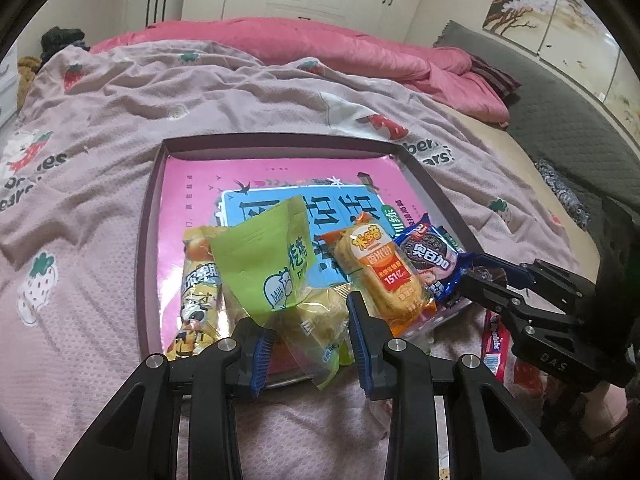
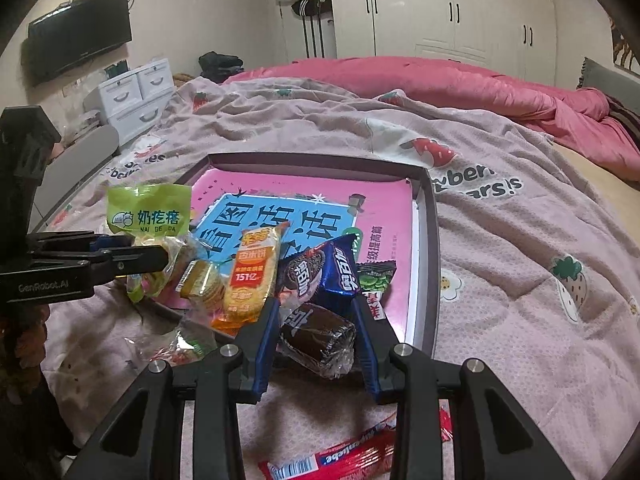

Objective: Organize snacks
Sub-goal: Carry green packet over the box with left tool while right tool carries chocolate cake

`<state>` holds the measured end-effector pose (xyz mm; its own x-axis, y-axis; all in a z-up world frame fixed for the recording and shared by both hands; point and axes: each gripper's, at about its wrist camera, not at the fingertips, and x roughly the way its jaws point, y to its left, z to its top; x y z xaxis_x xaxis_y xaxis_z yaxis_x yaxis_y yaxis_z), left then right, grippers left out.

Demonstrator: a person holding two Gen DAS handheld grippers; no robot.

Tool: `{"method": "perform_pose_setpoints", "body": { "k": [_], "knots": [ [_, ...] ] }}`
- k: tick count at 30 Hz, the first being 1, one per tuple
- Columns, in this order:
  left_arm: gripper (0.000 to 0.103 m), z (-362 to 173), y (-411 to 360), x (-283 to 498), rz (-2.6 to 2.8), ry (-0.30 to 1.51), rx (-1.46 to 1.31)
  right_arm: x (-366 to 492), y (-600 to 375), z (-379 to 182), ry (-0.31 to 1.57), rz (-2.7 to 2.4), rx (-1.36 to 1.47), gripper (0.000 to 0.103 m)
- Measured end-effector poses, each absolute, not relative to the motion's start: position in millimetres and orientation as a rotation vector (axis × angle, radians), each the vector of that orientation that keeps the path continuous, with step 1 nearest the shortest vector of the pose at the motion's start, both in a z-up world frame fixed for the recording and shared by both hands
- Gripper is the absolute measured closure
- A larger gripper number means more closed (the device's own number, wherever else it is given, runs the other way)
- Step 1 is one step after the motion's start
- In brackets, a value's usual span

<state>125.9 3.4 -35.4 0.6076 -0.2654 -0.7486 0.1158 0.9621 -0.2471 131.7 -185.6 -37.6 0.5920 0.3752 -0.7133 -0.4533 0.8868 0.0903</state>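
Observation:
My left gripper (image 1: 306, 320) is shut on the clear lower end of a green milk-snack bag (image 1: 260, 264), which stands tilted over the near edge of the tray. The same gripper (image 2: 162, 258) and green bag (image 2: 148, 212) show at the left of the right wrist view. My right gripper (image 2: 316, 312) is shut on a brown cake in a clear wrapper (image 2: 320, 338). A blue cookie pack (image 2: 340, 272) leans just beyond it. An orange rice-cracker pack (image 1: 384, 276) lies between the two grippers. In the left wrist view the right gripper (image 1: 474, 280) reaches in from the right.
A shallow dark-rimmed tray (image 1: 432, 184) lies on the pink bedspread with a pink book (image 1: 280, 176) inside. A yellow cow-print packet (image 1: 198, 300), a round biscuit pack (image 2: 202, 284) and a green pea packet (image 2: 374, 280) lie at its near edge. A red bar (image 2: 344, 456) lies on the bed.

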Motion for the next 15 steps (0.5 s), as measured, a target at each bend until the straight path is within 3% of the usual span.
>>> {"method": "perform_pose_setpoints", "body": {
  "k": [15],
  "knots": [
    [0.067, -42, 1, 136, -0.237, 0.896, -0.186, 143, -182, -41, 0.786, 0.489, -0.105, 0.066]
  ]
}}
